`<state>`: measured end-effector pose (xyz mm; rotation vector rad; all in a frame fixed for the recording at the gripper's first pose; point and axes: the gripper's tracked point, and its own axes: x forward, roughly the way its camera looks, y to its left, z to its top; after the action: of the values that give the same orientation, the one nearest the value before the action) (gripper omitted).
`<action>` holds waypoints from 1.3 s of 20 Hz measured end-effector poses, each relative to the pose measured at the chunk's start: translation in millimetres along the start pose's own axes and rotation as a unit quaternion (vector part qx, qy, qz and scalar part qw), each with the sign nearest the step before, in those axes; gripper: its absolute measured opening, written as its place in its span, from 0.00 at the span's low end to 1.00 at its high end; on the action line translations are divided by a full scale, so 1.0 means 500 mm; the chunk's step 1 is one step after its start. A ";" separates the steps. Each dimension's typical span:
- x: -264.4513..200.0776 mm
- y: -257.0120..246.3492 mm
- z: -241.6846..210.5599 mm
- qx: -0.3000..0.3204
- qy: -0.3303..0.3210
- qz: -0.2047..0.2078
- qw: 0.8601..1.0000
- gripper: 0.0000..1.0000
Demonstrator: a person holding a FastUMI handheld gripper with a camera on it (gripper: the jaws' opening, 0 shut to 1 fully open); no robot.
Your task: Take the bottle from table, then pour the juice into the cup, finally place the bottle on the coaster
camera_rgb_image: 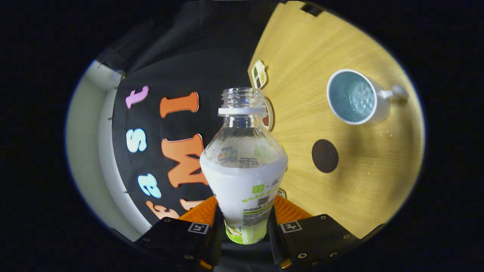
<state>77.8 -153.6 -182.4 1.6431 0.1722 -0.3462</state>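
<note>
A clear plastic bottle (244, 166) with a white and green label and no cap is held between my two orange fingers (206, 211). My gripper (245, 211) is shut on its lower body. The view is rolled, so the wooden table (363, 181) stands to the right of the bottle. A white cup (355, 97) with a blue inside and a handle lies on the table beyond the fingers, to the right of the bottle's neck. A dark round coaster (324, 156) lies on the table between the cup and the bottle.
Two small printed stickers or cards (259, 74) sit near the table's far edge, one partly hidden behind the bottle's neck. The black cloth wall and a pale wall panel (89, 151) stand left of the bottle.
</note>
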 end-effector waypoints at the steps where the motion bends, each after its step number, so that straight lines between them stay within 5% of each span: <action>1: -0.004 0.005 0.008 -0.033 -0.005 -0.002 0.999 0.53; 6: 0.003 0.000 0.041 -0.164 -0.037 -0.028 0.985 0.53; 10: 0.013 -0.008 0.065 -0.285 -0.064 -0.058 0.955 0.54; 12: 0.016 -0.011 0.088 -0.366 -0.087 -0.076 0.923 0.53; 18: 0.050 -0.010 0.097 -0.579 -0.108 -0.126 0.799 0.57; 22: 0.095 -0.041 0.093 -0.643 -0.111 -0.144 0.744 0.57; 26: 0.155 -0.083 0.064 -0.684 -0.085 -0.157 0.707 0.58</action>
<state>133.9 -188.0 -249.2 0.0709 0.4398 -0.4519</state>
